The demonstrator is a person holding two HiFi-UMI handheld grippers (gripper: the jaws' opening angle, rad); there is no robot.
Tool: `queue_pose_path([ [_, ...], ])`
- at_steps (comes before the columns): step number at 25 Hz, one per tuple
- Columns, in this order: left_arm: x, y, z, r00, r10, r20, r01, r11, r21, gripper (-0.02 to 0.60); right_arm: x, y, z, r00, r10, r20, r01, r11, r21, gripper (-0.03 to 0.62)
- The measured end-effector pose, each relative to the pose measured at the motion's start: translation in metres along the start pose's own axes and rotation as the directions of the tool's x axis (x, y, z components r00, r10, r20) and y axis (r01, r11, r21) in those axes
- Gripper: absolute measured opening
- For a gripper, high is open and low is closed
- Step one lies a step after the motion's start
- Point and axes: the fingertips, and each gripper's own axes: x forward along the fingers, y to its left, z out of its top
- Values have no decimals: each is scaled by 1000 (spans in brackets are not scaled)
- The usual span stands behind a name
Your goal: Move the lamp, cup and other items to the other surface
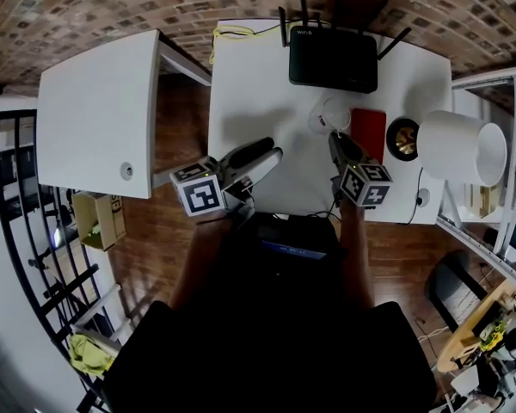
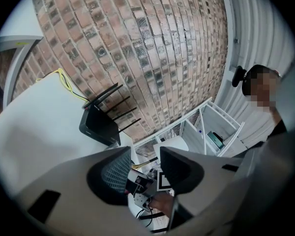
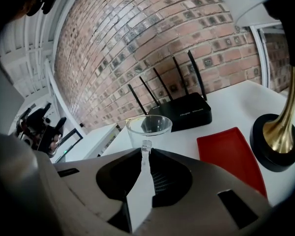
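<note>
- Two hand-held grippers are reaching over the middle white table [image 1: 249, 84], each carrying one cube with square markers.
- The left gripper [image 1: 273, 150] is holding its jaws well apart with nothing between them. In its own view, the left gripper [image 2: 145, 162] is framing only the other tool's marker cube through the gap.
- The right gripper [image 1: 334, 136] is pinching one clear cup [image 1: 329, 114] by a small clear tab on the cup's near side. In the right gripper view its jaws [image 3: 146, 149] are standing almost together on that tab.
- The cup [image 3: 148, 127] is standing upright on the middle table, in front of the router and just beside the red tray.
- One black router [image 1: 333, 58] with four antennas is sitting at the table's far edge.
- One flat red tray [image 1: 368, 132] is lying between the cup and the lamp.
- One lamp [image 1: 460, 149], with a white shade and a gold stem on a black base, is standing at the table's right end.
- One yellow cable [image 1: 228, 33] is lying at the far left corner.
- A second white table [image 1: 99, 110] is standing apart to the left.
</note>
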Motion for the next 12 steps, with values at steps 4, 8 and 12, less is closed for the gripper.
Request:
queue_pose_path([
  [4,0,2,1,1000,3,-3,-3,1000,-3,179,4,-5,-4,1000,-27,-14,26,999,-40,69],
  [8,0,2,2,1000,-1,-4,1,1000,-1,179,7,-8,-12,998,-52,-31,50,997,-60,69],
  [12,-3,1,1,1000,-4,-4,4,1000,1,179,6,-9,-17,998,-60,-29,58,997,-54,69],
])
